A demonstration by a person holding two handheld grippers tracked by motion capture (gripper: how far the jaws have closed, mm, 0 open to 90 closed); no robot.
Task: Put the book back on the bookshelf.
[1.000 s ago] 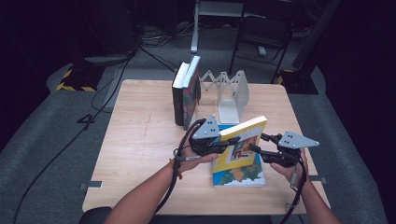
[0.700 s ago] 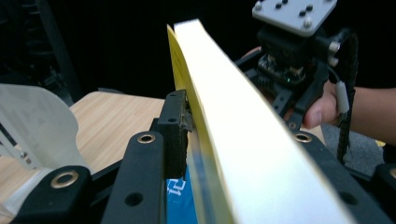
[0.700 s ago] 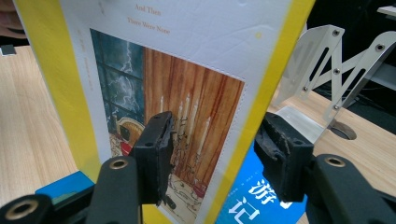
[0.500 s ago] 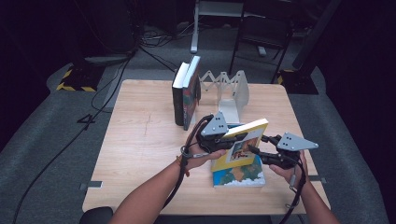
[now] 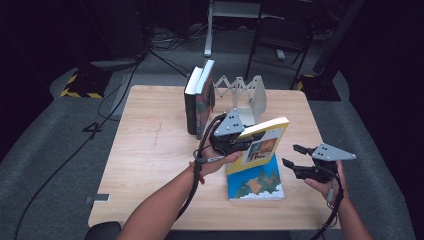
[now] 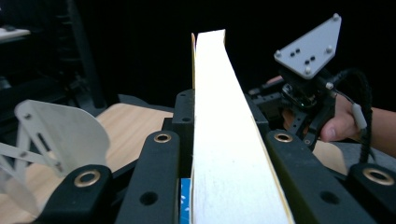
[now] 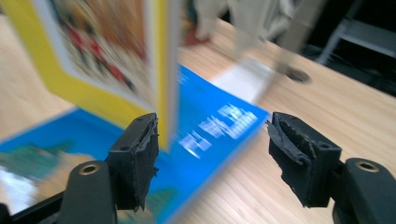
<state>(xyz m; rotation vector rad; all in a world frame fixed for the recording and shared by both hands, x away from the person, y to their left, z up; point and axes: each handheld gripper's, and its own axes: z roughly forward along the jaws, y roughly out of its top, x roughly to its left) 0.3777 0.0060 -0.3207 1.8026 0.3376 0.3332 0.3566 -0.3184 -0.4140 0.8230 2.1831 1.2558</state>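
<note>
Wooden table (image 5: 150, 150), dark room behind. Left gripper (image 5: 245, 142) clamps yellow book (image 5: 262, 145), raised tilted over blue book (image 5: 255, 185) lying flat. Right gripper (image 5: 295, 157), jaws just opening, empty, off to the side. Step: carrying. Next: stand it in white rack (image 5: 247, 95) beside upright books (image 5: 200, 100)

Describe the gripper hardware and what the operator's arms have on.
Both grippers, left gripper and right gripper, are black with two jaws, brass-ringed pivot holes and ridged rubber pads. Each carries a grey three-cornered plate with dark dots. A black cable trails along each forearm. The arms are bare, no sleeves.
</note>
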